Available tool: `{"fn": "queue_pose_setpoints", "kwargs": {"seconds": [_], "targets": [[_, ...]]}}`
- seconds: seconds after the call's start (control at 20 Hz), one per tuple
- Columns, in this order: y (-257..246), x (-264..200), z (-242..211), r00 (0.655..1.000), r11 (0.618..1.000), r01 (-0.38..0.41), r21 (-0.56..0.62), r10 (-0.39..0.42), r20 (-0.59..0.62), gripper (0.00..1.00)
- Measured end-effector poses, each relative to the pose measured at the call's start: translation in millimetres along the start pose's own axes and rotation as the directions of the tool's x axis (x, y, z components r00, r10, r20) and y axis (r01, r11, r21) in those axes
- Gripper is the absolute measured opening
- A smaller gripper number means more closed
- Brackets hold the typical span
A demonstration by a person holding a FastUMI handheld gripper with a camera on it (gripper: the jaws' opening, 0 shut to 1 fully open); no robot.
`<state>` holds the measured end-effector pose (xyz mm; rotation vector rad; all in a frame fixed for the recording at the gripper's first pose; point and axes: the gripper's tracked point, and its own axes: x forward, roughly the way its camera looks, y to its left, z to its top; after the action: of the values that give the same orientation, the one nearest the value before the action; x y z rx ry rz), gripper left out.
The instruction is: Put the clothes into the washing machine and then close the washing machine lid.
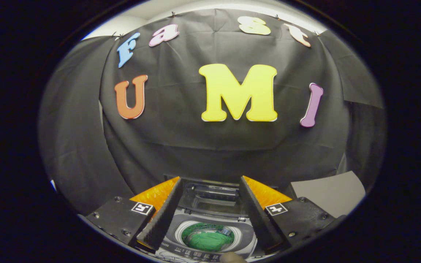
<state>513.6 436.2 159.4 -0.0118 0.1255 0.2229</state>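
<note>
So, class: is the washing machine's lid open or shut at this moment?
Open. The lid stands raised behind the drum, and green clothes show inside. The gripper holds nothing, its jaws apart above the machine.

We see the washing machine (210, 219) only in part, its sides hidden behind the gripper (210, 190) fingers, which stand apart. Its control panel (196, 254) at bottom centre is cut off, markings too small to tell.
</note>
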Motion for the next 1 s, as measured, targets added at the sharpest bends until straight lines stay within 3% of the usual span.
{"fn": "queue_pose_setpoints", "kwargs": {"seconds": [0.45,1.0], "targets": [[-16,48,44,0.998,0.998,0.057,0.038,-0.057,0.006,0.97],[-22,148,0,0.978,0.986,0.109,0.123,-0.084,-0.193,0.97]]}}
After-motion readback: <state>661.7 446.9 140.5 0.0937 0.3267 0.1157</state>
